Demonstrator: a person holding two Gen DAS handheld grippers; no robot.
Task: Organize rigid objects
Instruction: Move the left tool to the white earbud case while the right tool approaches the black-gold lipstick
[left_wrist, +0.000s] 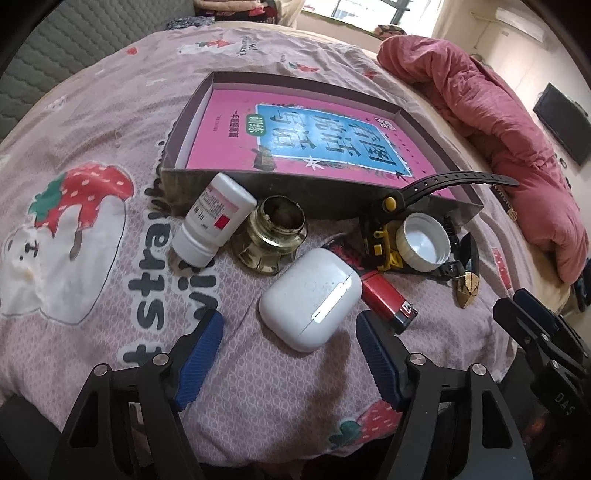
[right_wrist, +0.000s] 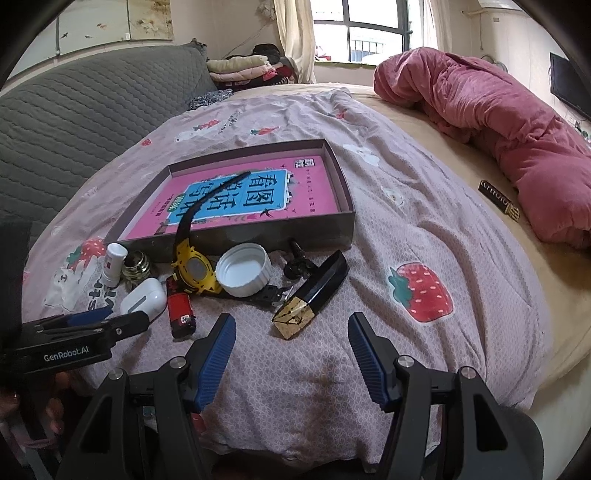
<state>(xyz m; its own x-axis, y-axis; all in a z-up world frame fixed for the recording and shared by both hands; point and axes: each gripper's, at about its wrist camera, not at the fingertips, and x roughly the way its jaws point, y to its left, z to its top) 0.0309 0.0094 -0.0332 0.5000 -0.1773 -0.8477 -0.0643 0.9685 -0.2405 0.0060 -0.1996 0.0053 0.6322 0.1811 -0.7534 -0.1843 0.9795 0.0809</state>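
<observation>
Left wrist view, stock on the bedspread (left_wrist: 110, 155), along the near wall of the shallow box (left_wrist: 295, 192):

- Earbud case (left_wrist: 310, 300): white, smooth, rounded, light, slippery; probably best pinched across its flat faces. Lies between the spread fingers of the left gripper (left_wrist: 290, 356), untouched.
- Pill bottle (left_wrist: 216, 219): plastic, light, tipped against the box wall.
- Glass jar (left_wrist: 273, 236): open, fragile, heavier.
- Red lighter (left_wrist: 388, 301): slim, rigid.
- Yellow watch (right_wrist: 195, 271), white lid (right_wrist: 244, 270), black-and-gold case (right_wrist: 312, 295).

Right gripper (right_wrist: 291, 338): released, empty, near the black-and-gold case.
</observation>
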